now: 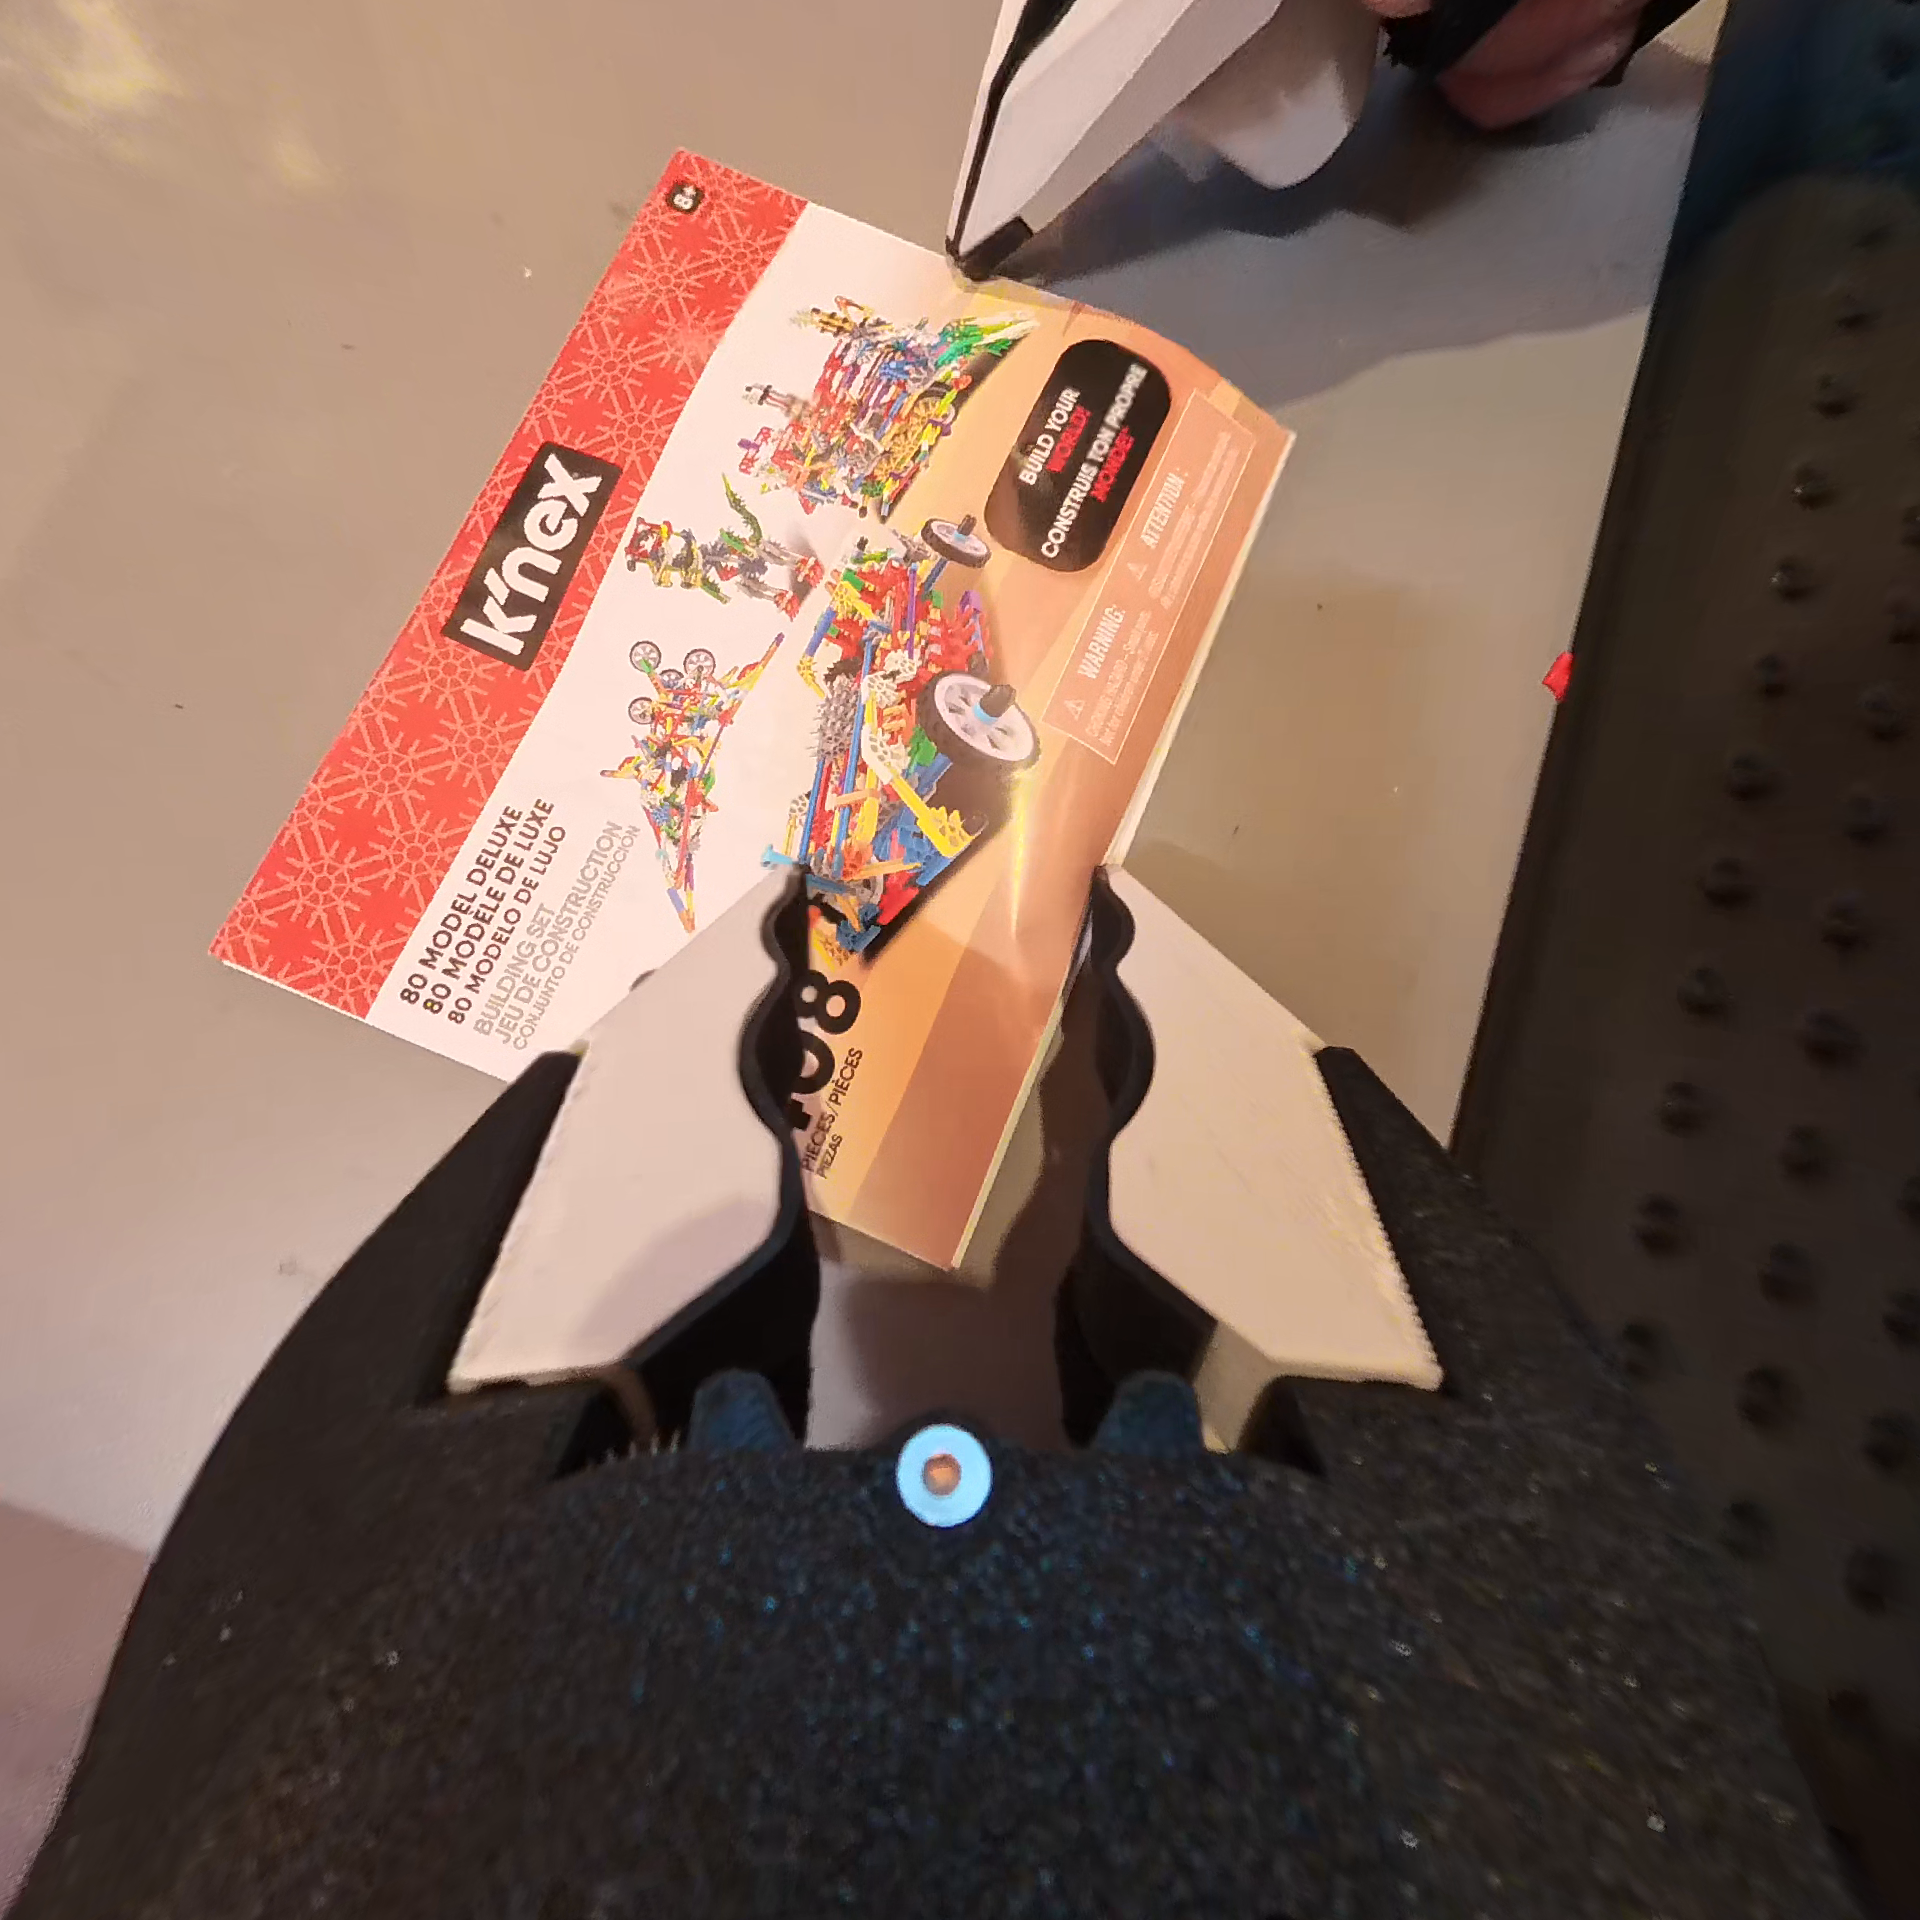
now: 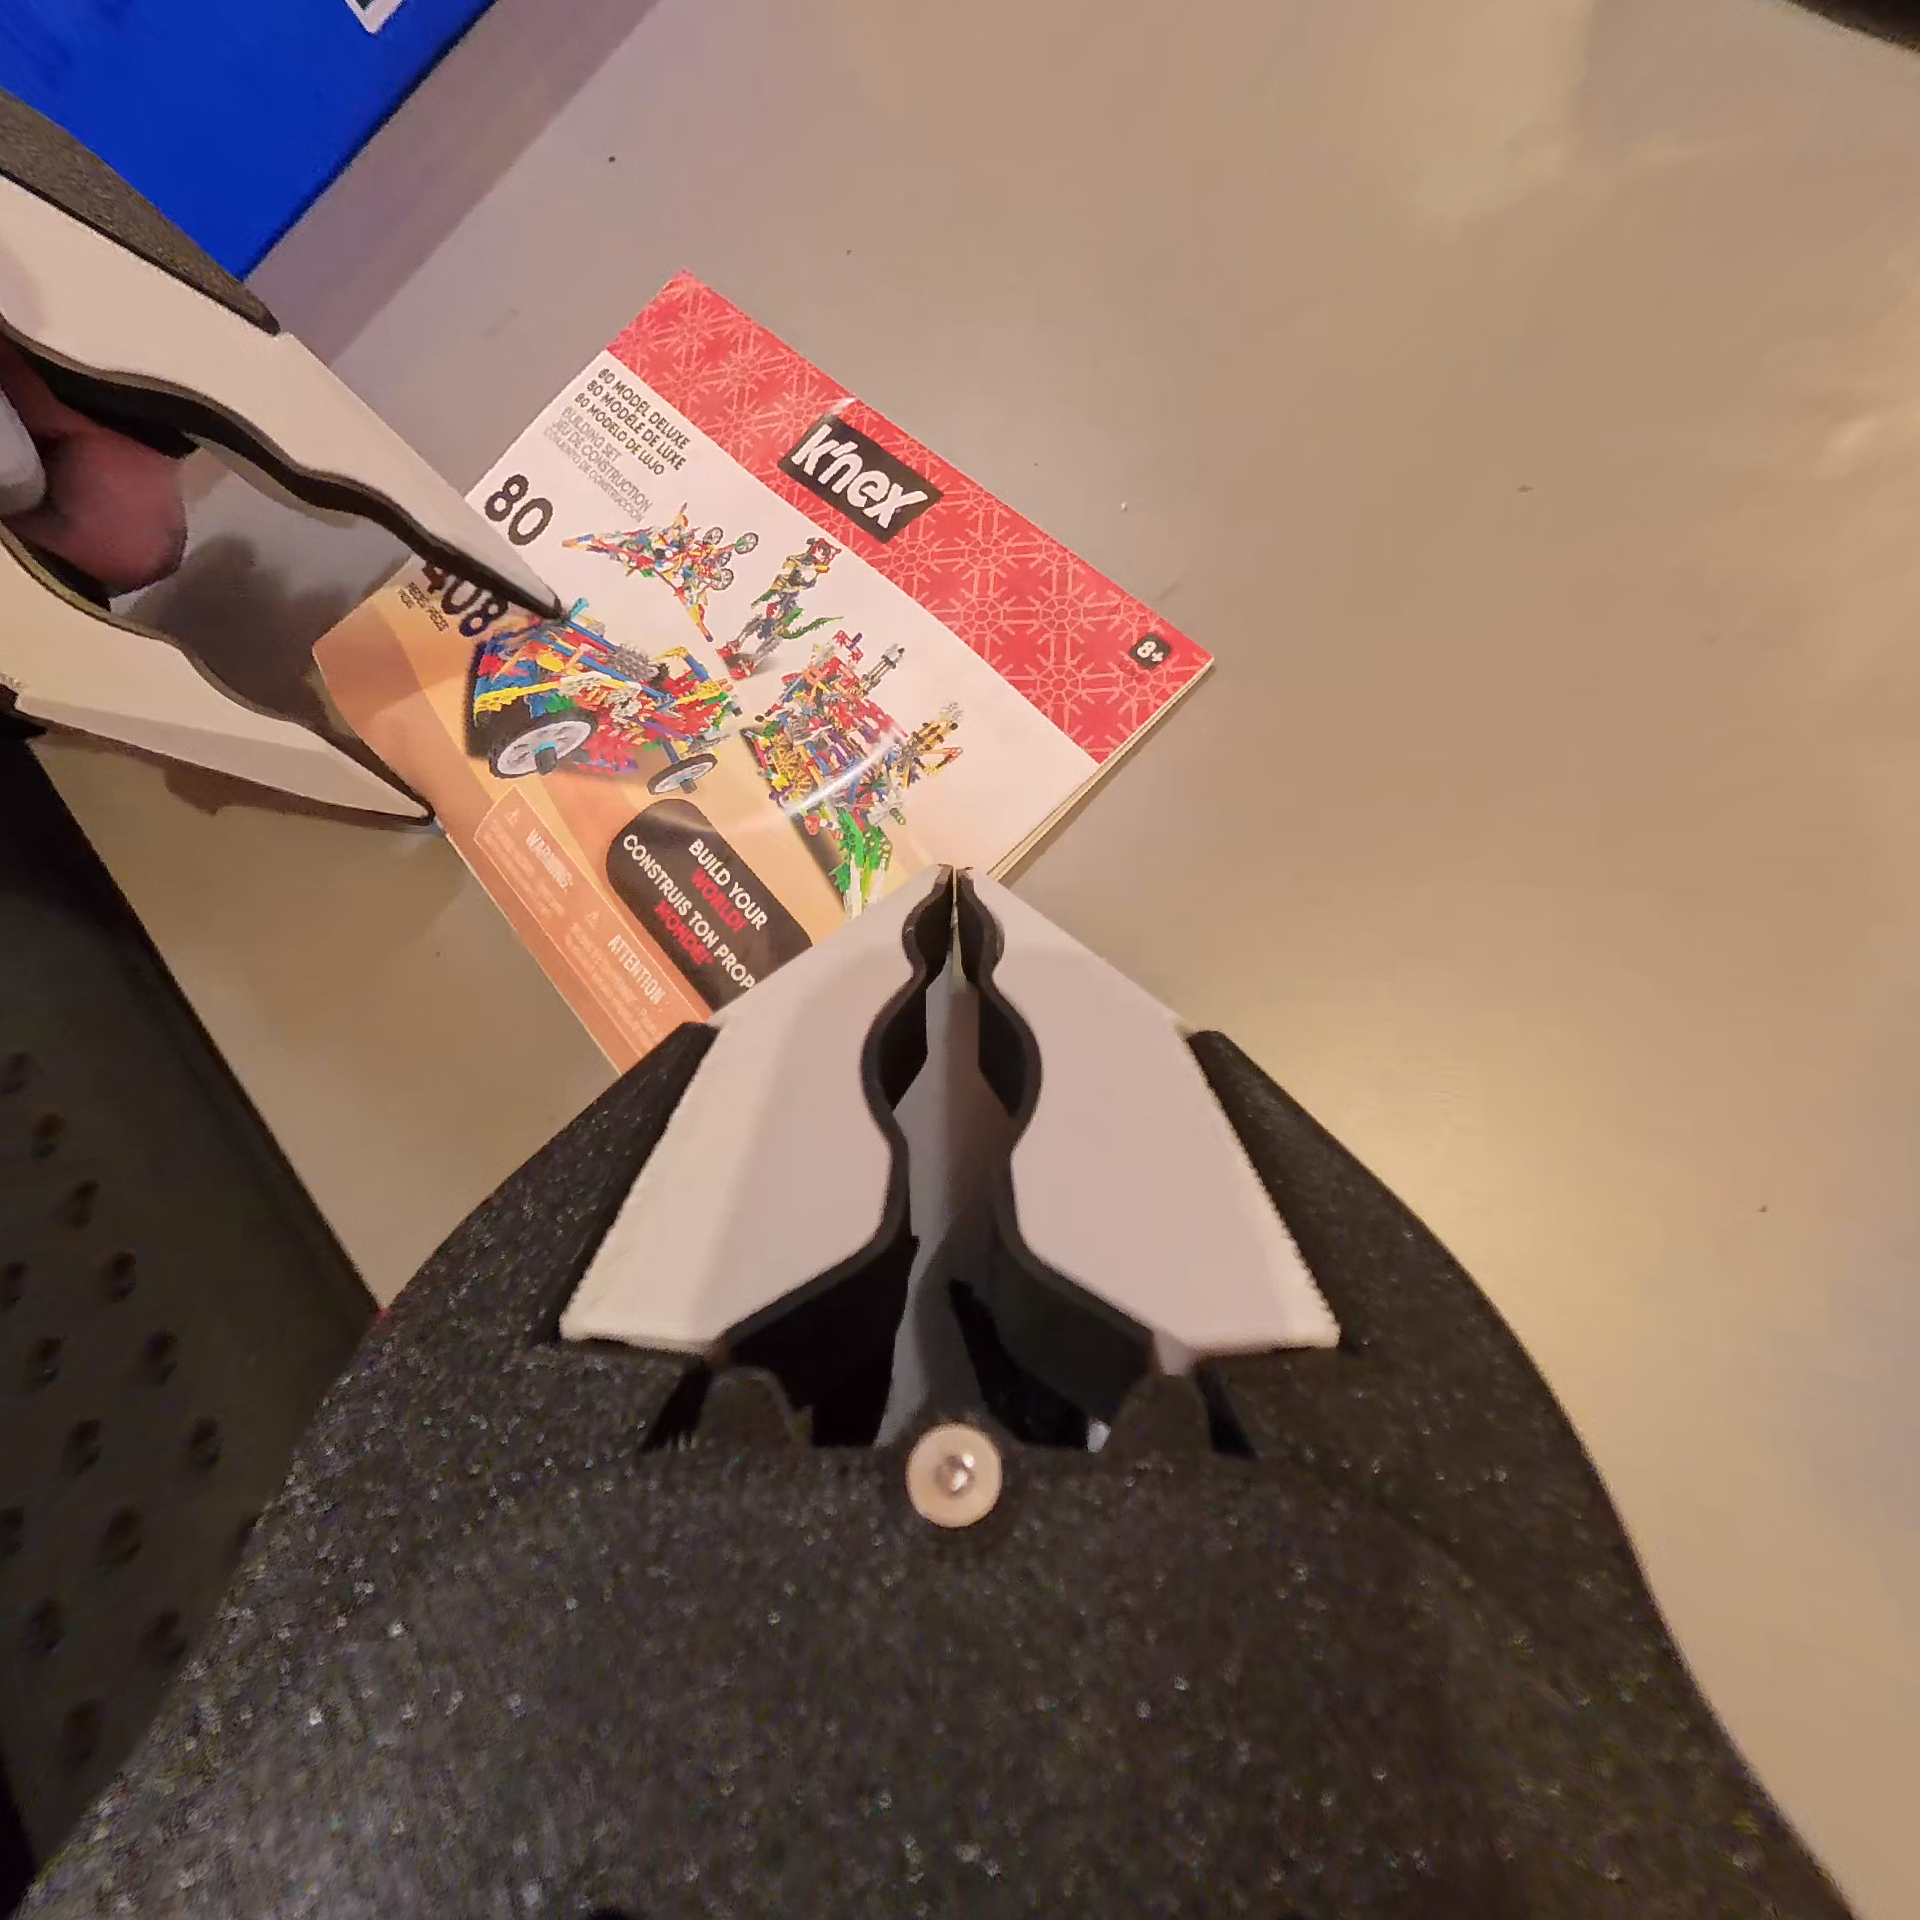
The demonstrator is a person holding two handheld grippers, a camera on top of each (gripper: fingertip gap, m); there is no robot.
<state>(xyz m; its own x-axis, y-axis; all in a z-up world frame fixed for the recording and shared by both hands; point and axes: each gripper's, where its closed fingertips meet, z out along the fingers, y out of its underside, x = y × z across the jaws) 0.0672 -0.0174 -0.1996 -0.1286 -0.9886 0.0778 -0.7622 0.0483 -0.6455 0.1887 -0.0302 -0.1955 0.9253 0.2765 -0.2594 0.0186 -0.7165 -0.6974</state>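
Observation:
A colourful instruction booklet with a red band lies on the grey table; its side nearer the dark mat curls up off the surface. My left gripper is open, with the booklet's near raised corner between its fingers. The right wrist view shows one of its fingers above the cover and the other finger beside the edge. My right gripper is shut on the thin edge of the booklet, and a pale sliver of paper shows between its pads. In the left wrist view the right gripper pinches the booklet's far corner.
A dark mat with rows of holes runs along the table's edge and also shows in the right wrist view. A blue object stands at the table's far end. A hand holds the right gripper. One gripper's finger ends stand about 12 cm off the other's.

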